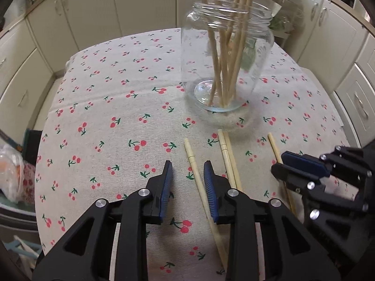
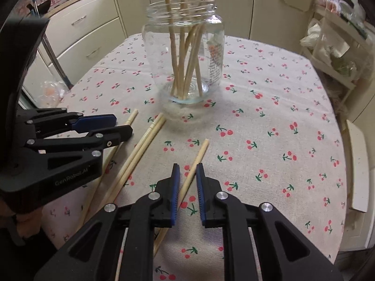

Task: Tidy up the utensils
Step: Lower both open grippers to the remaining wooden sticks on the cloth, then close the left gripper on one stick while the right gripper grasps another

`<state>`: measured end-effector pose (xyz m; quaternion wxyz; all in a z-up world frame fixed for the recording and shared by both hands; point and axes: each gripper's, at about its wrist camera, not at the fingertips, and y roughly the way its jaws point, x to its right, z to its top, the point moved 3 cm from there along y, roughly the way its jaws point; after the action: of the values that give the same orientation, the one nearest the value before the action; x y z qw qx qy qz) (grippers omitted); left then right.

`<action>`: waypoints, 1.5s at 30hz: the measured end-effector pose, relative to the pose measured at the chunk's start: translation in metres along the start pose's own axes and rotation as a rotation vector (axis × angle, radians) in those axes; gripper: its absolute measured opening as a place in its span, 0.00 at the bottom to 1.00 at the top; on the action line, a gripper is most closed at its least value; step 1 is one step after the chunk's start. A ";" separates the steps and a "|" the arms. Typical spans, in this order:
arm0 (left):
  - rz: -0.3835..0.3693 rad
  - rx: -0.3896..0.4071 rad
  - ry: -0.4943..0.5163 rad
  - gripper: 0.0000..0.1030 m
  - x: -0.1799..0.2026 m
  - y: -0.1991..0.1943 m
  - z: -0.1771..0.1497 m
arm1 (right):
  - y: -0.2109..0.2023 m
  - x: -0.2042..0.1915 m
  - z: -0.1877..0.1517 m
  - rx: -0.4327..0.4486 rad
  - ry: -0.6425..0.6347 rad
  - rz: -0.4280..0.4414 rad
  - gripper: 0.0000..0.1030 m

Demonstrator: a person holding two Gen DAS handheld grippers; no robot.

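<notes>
A clear glass jar (image 1: 225,53) holding several bamboo chopsticks stands upright on the cherry-print tablecloth; it also shows in the right wrist view (image 2: 185,53). Several loose chopsticks lie in front of it. My left gripper (image 1: 187,169) is open low over the cloth, with one chopstick (image 1: 199,182) lying between its fingers. A pair of chopsticks (image 1: 228,157) lies just right of it. My right gripper (image 2: 188,168) is open, narrower, around another single chopstick (image 2: 195,164) on the cloth. Each gripper shows in the other's view: the right (image 1: 293,164), the left (image 2: 112,126).
The table (image 1: 105,82) has a rounded edge close on all sides. Cream kitchen cabinets (image 1: 89,11) ring the room. A plastic bag (image 1: 14,171) sits off the left edge. A white shelf rack (image 2: 332,46) with bags stands at the right.
</notes>
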<state>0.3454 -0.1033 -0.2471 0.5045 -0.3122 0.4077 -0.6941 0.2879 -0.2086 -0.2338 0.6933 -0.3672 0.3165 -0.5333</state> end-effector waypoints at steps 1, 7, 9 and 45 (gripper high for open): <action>0.005 0.001 -0.010 0.24 0.000 0.000 0.000 | 0.000 -0.002 -0.001 0.005 -0.017 -0.015 0.14; -0.038 -0.013 -0.011 0.07 0.001 -0.001 -0.001 | 0.002 0.000 0.004 -0.047 -0.038 0.024 0.11; -0.040 -0.026 -0.005 0.07 0.001 0.000 -0.001 | 0.002 0.000 0.004 -0.049 -0.040 0.005 0.19; -0.060 0.269 -0.020 0.05 0.013 -0.072 0.009 | -0.019 0.049 -0.016 0.137 0.366 0.267 0.05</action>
<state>0.3169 -0.1065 -0.1796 0.5250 -0.2605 0.2963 -0.7541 0.2764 -0.2619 -0.2289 0.7119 -0.1713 0.4459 -0.5149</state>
